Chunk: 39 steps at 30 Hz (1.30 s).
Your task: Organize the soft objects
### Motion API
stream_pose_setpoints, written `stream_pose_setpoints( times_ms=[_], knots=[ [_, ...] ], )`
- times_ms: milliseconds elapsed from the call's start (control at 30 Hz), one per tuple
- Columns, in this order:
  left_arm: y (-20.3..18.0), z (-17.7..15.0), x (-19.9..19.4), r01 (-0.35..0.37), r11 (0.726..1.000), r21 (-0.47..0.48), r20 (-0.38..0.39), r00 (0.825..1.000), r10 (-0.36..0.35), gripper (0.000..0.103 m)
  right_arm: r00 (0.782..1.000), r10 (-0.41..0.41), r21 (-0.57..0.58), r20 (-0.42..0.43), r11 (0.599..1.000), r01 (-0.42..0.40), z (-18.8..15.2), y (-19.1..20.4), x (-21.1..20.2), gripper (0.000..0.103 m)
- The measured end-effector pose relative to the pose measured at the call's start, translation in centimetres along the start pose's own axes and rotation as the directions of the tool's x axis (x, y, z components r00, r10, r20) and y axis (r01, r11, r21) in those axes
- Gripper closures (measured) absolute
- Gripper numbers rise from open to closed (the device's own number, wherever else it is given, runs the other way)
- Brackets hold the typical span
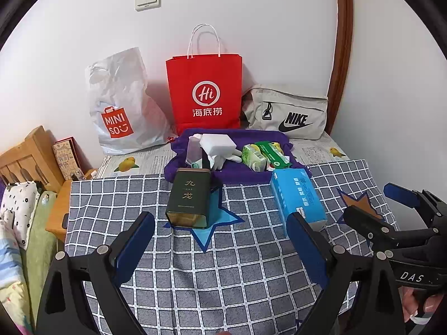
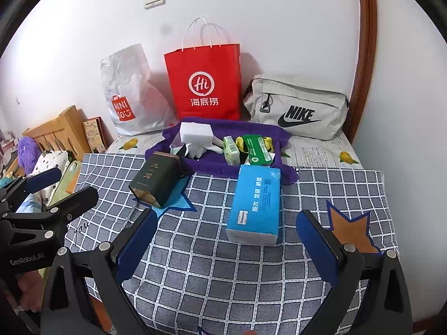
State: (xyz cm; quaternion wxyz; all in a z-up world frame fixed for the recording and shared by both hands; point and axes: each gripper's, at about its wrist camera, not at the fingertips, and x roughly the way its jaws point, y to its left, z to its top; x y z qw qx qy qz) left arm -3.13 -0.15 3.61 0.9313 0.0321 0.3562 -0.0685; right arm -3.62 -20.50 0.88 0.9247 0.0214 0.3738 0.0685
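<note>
A home bedroom: wooden bed frame [image 1: 30, 159], bedding [image 1: 16, 209], shopping bags [image 1: 204, 92].

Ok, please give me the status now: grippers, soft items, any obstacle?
Left gripper open, empty. Right gripper open, empty. Blue tissue pack lies ahead on checked cloth, untouched. Dark tin beside it, apart.

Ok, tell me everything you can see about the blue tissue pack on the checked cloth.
The blue tissue pack is a soft, oblong plastic-wrapped block with white print on top and a pale end toward the cameras. It lies flat on the checked cloth, lengthwise away from the cameras, its far end against the purple towel. Neither hand-held gripper touches it.
</note>
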Motion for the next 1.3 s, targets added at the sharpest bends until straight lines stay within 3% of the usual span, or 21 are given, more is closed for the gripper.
stream_pose_setpoints(
  times_ms=[1300],
  knots=[
    [-0.43,-0.16,-0.76,-0.012,1.000,0.017,0.013,1.000,0.012,0.007,1.000,-0.006,0.010,0.000,1.000,0.006,-0.09,0.16,-0.52,0.004]
  ],
)
